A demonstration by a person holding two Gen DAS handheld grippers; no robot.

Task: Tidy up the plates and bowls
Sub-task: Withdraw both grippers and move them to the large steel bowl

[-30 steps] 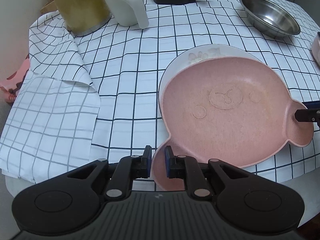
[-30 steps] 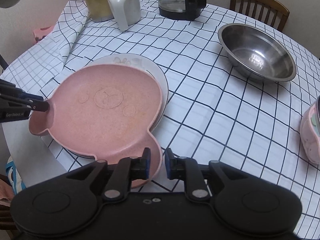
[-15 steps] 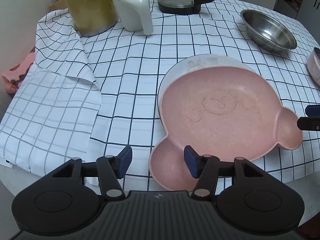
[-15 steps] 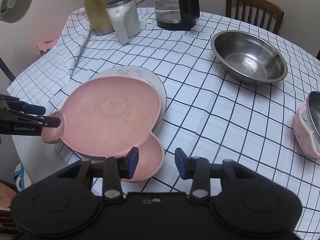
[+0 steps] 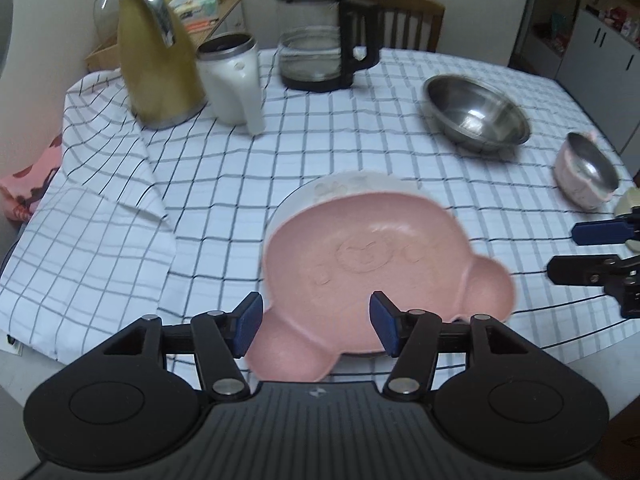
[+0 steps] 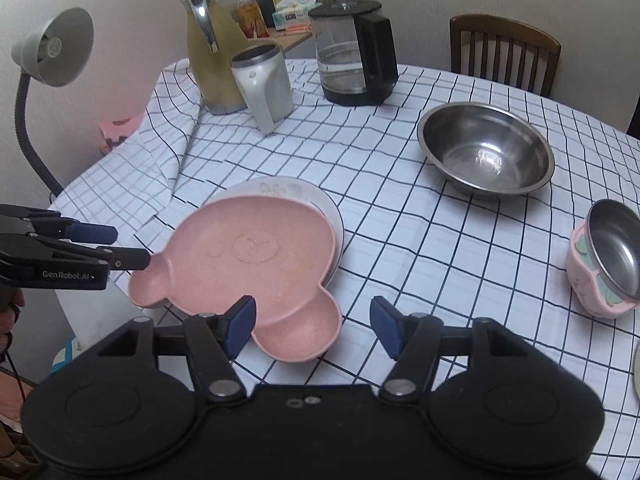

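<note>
pink plate [image 5: 372,264] on white plate [image 6: 280,192], seemingly | left gripper [image 5: 316,322], right gripper [image 6: 312,326]: spread, beside ears

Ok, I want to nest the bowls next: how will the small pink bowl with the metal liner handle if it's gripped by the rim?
The pink bowl looks tall for its base, so it may tip if nudged. Its shiny metal liner seems slippery and might be loose. It is probably rigid and fairly light.

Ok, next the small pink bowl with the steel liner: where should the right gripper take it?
Pinch the near rim of the small pink bowl from the front with the right gripper: it tilts its thin steel lip toward you, and the body looks too wide to span.
</note>
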